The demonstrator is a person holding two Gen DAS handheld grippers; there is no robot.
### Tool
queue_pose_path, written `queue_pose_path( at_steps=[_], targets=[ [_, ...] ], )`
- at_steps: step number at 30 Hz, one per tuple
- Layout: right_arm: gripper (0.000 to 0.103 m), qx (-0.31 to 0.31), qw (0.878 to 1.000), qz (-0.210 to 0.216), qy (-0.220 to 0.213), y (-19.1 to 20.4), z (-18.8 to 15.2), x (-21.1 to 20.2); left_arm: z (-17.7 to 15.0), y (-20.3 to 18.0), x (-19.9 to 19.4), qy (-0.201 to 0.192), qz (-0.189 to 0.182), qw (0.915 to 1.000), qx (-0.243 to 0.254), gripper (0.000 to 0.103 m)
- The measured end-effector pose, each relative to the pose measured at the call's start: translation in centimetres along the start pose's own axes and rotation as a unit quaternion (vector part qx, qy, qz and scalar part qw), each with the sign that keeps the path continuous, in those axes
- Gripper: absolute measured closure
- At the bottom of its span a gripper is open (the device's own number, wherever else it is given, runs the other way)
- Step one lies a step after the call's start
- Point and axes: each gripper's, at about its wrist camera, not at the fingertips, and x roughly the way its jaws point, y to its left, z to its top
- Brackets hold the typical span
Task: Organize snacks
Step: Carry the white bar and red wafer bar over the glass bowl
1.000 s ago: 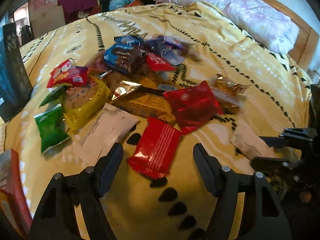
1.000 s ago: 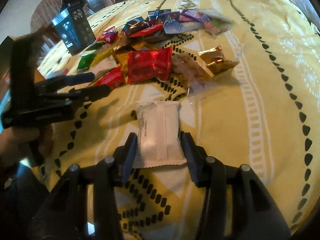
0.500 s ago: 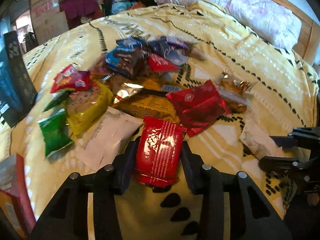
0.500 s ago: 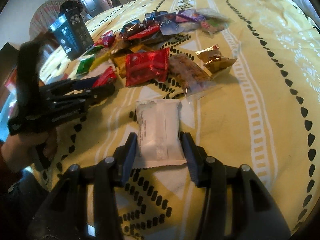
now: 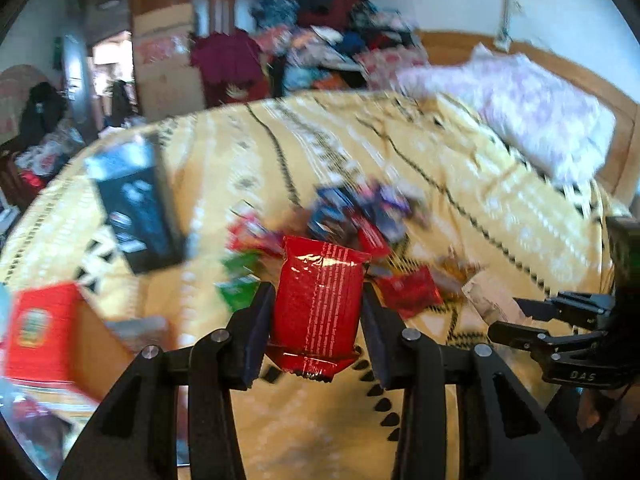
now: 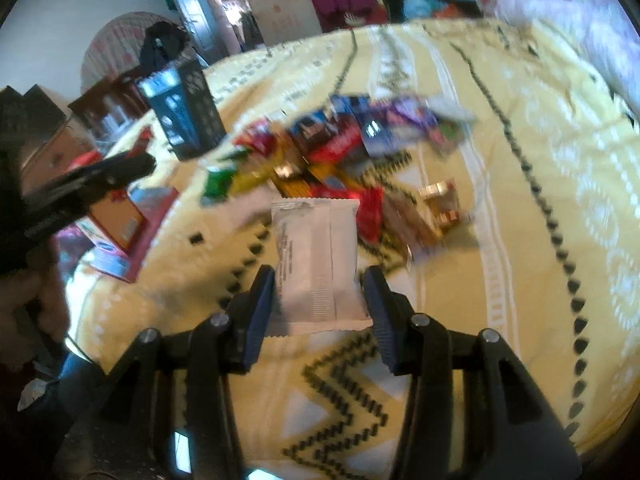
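Note:
My left gripper (image 5: pixel 318 308) is shut on a red snack packet (image 5: pixel 318 304) and holds it up above the yellow bedspread (image 5: pixel 460 184). My right gripper (image 6: pixel 318 292) is shut on a white snack packet (image 6: pixel 316 264), also lifted off the bed. A pile of mixed snack packets (image 6: pixel 340 144) lies in the middle of the bed; it also shows blurred in the left wrist view (image 5: pixel 360 216). The right gripper shows at the right edge of the left wrist view (image 5: pixel 560 332), the left gripper at the left of the right wrist view (image 6: pixel 88 180).
A black box (image 5: pixel 136 208) stands on the bed to the left of the pile. Red and orange boxes (image 5: pixel 44 332) sit at the near left edge. A pink pillow (image 5: pixel 536 108) lies by the wooden headboard. Clothes are heaped beyond the bed.
Both grippers have lifted their packets off the bed and tilted upward, so the room now shows. The left gripper closed on the red packet about half a second ago.

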Motion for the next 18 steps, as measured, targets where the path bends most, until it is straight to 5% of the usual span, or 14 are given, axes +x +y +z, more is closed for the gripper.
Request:
queue_pose_path(
  at_steps=[9,18],
  targets=[
    [0.056,-0.067,0.995,0.028,-0.068,7.3,6.4,-2.8,2.8,7.6,-9.6,-0.055,0.092,0.9930,-0.049,0.061],
    [0.056,-0.151,0.975,0.115,-0.118,19.2,13.1,-3.9,1.9,19.0,-17.0,-0.068,0.190,0.9706,-0.130,0.061]
  ],
)
